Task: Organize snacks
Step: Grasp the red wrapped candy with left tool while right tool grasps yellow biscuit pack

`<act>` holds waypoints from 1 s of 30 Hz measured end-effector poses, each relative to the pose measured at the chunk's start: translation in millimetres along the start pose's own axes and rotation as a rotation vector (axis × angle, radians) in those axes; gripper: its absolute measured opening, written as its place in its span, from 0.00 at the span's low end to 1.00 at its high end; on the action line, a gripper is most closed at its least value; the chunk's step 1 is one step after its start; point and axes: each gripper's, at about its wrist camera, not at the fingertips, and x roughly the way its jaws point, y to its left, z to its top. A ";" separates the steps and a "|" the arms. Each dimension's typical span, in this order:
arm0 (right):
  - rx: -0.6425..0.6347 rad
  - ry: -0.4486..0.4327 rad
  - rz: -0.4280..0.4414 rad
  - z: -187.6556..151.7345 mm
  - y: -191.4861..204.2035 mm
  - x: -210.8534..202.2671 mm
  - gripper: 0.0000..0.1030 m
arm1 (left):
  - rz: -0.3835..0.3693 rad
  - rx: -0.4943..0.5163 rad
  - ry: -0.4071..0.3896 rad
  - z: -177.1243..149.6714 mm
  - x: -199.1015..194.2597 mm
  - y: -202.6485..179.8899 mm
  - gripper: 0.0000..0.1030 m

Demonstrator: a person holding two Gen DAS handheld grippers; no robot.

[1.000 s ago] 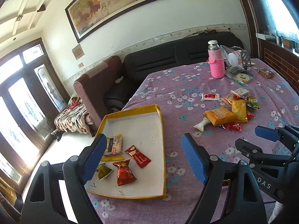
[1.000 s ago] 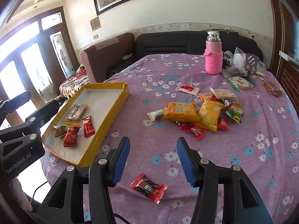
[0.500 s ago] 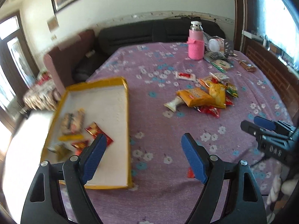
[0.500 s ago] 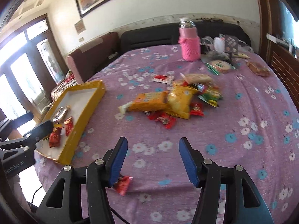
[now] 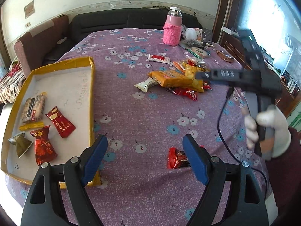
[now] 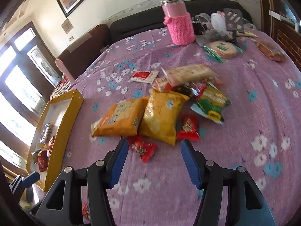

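Note:
A yellow-rimmed tray [image 5: 91, 79] lies at the table's left and holds several snack packets; it also shows in the right wrist view [image 6: 72, 113]. A pile of snacks sits mid-table, led by an orange packet [image 5: 170, 78] [image 6: 120, 119] and a yellow bag [image 6: 163, 117]. A lone red packet [image 5: 176, 158] lies near the front, just beside my left gripper's right finger. My left gripper [image 5: 144, 155] is open and empty above the cloth. My right gripper [image 6: 154, 162] is open and empty, close in front of the pile, over a small red candy [image 6: 144, 148].
A pink knit-covered flask [image 5: 172, 29] stands at the back with bags and packets beside it. A purple floral cloth [image 5: 131, 101] covers the table. A dark sofa and a brown chair stand behind it. The gloved hand holding the right gripper [image 5: 267, 131] shows at right.
My right gripper has moved forward toward the snack pile, leaving the lone red packet behind. My left gripper has swung right, from over the tray toward the table's middle.

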 end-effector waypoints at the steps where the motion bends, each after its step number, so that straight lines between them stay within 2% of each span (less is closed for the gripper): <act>1: -0.005 -0.013 0.012 8.9 5.8 0.8 0.59 | -0.012 -0.004 0.001 -0.6 0.9 0.8 0.80; 3: 0.000 -0.010 0.030 27.8 16.6 7.3 0.60 | -0.029 -0.016 -0.004 -1.5 0.9 3.3 0.80; 4: -0.010 0.010 0.029 37.7 23.9 15.2 0.66 | -0.040 -0.023 -0.007 -1.9 0.5 4.7 0.80; 5: -0.032 0.059 0.016 47.1 32.4 28.5 0.70 | -0.048 -0.027 -0.008 -2.3 0.1 6.0 0.80; 7: -0.050 0.136 -0.030 58.3 43.8 54.4 0.71 | -0.062 -0.030 -0.012 -3.7 -1.0 8.2 0.80; 12: -0.047 0.266 -0.144 68.2 60.7 102.7 0.71 | -0.084 -0.019 -0.019 -7.4 -3.3 12.7 0.80; 17: -0.084 0.332 -0.191 62.8 75.1 125.0 0.73 | -0.105 -0.014 -0.024 -10.7 -4.0 20.3 0.80; 19: -0.115 0.313 -0.211 57.3 80.9 123.9 0.69 | -0.110 -0.011 -0.025 -12.0 -4.5 22.5 0.80; 24: -0.111 0.246 -0.139 43.8 80.7 98.8 0.69 | -0.168 0.063 -0.030 -16.2 -8.6 11.3 0.80; 26: -0.092 0.206 -0.088 39.7 75.7 78.5 0.69 | -0.203 0.122 -0.017 -16.0 -7.1 -1.9 0.80; 30: -0.046 0.144 0.017 31.8 55.3 27.5 0.69 | -0.242 0.310 0.033 -16.2 11.7 -38.6 0.80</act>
